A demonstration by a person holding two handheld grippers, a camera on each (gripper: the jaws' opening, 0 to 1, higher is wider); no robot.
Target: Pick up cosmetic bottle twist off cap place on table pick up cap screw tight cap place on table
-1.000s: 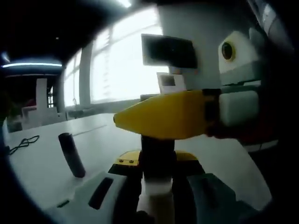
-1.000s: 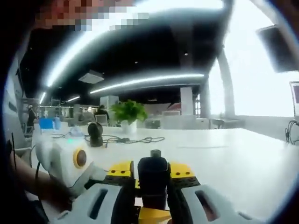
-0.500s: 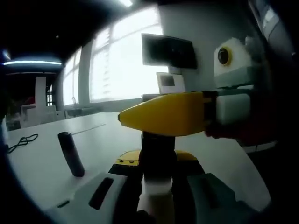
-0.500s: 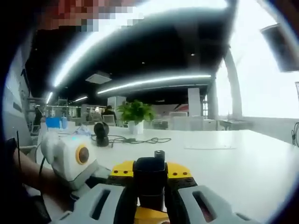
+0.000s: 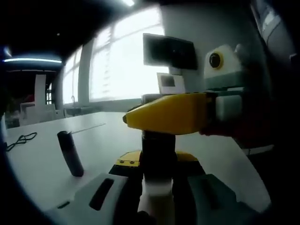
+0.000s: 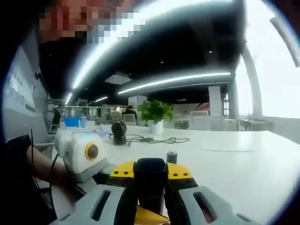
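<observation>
Gripping the bottle (image 5: pixel 158 183) upright, the left gripper (image 5: pixel 158 187) holds its base; the right gripper (image 5: pixel 164 119) crosses sideways, clamped on the cap (image 6: pixel 150 180) directly above.

Open-plan office: long tables (image 6: pixel 243 159), wall monitor (image 5: pixel 169 50)

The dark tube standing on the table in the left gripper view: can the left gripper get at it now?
Probably not yet. The left gripper is shut on the cosmetic bottle, with the right gripper across its cap. The dark tube stands apart, unobstructed.
</observation>
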